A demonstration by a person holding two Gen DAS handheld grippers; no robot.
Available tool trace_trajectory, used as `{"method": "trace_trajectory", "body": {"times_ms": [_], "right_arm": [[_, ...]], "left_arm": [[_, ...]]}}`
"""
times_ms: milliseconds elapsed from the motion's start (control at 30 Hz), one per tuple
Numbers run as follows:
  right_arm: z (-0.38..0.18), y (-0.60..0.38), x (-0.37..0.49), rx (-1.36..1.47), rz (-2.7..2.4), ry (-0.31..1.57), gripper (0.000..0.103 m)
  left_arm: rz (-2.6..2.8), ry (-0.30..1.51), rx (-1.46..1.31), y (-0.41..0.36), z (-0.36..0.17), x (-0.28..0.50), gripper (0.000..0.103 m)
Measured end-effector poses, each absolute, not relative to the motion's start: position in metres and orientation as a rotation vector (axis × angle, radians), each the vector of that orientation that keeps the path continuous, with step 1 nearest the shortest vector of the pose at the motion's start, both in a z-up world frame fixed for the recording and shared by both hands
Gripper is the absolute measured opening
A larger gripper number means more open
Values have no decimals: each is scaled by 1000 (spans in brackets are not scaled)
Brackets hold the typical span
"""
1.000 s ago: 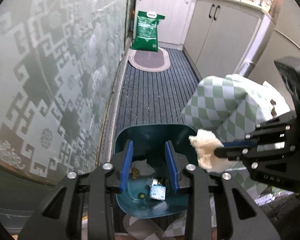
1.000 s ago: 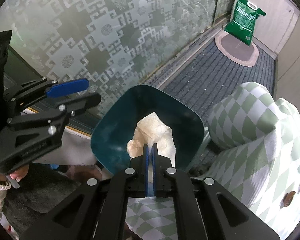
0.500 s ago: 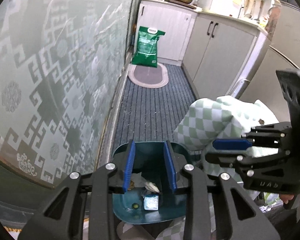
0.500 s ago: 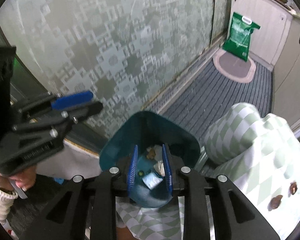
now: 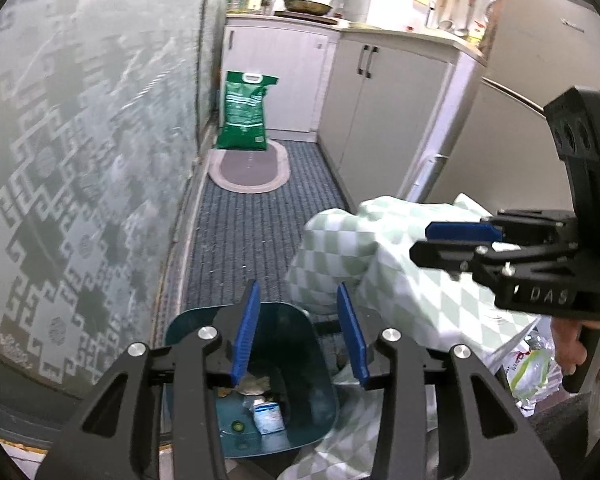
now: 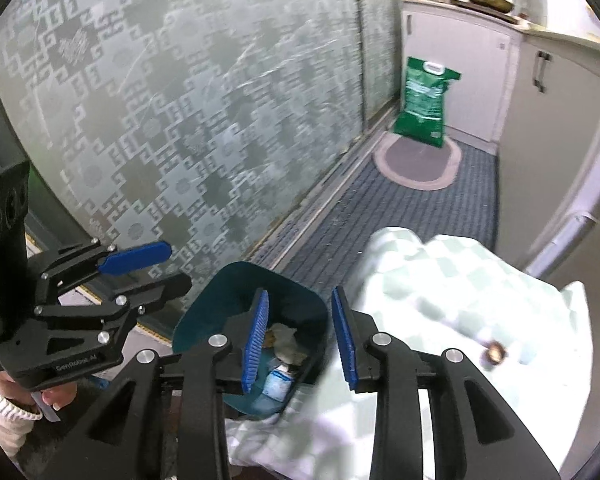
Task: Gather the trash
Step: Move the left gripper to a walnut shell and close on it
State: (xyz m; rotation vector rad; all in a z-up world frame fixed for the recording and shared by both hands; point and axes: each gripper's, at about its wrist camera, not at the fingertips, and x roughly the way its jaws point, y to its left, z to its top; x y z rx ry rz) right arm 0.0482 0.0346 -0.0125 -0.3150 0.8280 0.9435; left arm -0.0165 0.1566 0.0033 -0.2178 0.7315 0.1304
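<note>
1. Bin (image 5: 314, 408) is dark teal and sits on the floor below both of my grippers, wedged between the patterned glass door (image 5: 72, 184) and the green-checked cloth (image 5: 400, 280).
2. Bin contents in the left wrist view: a crumpled whitish tissue (image 5: 254, 385) near the middle, a small white-and-blue carton (image 5: 268, 416) beside it, a small green round bit (image 5: 236, 425) on the bottom, and brownish scraps against the wall. I can't identify the scraps.
3. Right wrist view shows the same load: tissue (image 6: 286, 338) on top, carton (image 6: 278, 384) below it.
4. Left gripper (image 5: 300, 336): blue pads spread wide, nothing between them, held above the bin mouth.
5. Right gripper (image 6: 300, 344): also spread, empty, over the bin's rim on the cloth side.
6. One small brown piece (image 6: 493, 354) lies on the cloth, outside the bin. It is blurred, so I can't say what it is.
7. Background: a green sack (image 5: 244, 116) stands at the far end of the striped floor mat (image 5: 252, 232), on an oval rug (image 5: 250, 168).
8. Versus 1.0 s ago: my right gripper was clamped on the tissue over the bin. It has since let go, and the tissue is in the bin.
9. Versus 0.5 s ago: both grippers have pulled higher, so the bin looks smaller and lower in frame. Contents unchanged.
</note>
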Motion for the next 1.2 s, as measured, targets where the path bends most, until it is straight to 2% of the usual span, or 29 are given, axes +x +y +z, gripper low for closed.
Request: {"method": "trace_trajectory", "body": {"times_ms": [133, 333, 567, 867, 1200], "right_arm": [[-8, 10, 57, -292, 907, 818, 33], [-4, -31, 71, -260, 852, 806, 34], [2, -84, 85, -215, 783, 783, 34], [0, -143, 108, -162, 705, 776, 41], [-8, -173, 131, -140, 676, 798, 41]], "left_arm": [[83, 736, -206, 134, 4, -5, 44], [10, 730, -152, 96, 4, 13, 51], [-58, 751, -86, 51, -4, 38, 52], [-115, 806, -3, 9, -32, 74, 53], [-96, 850, 31, -5, -54, 110, 53]]}}
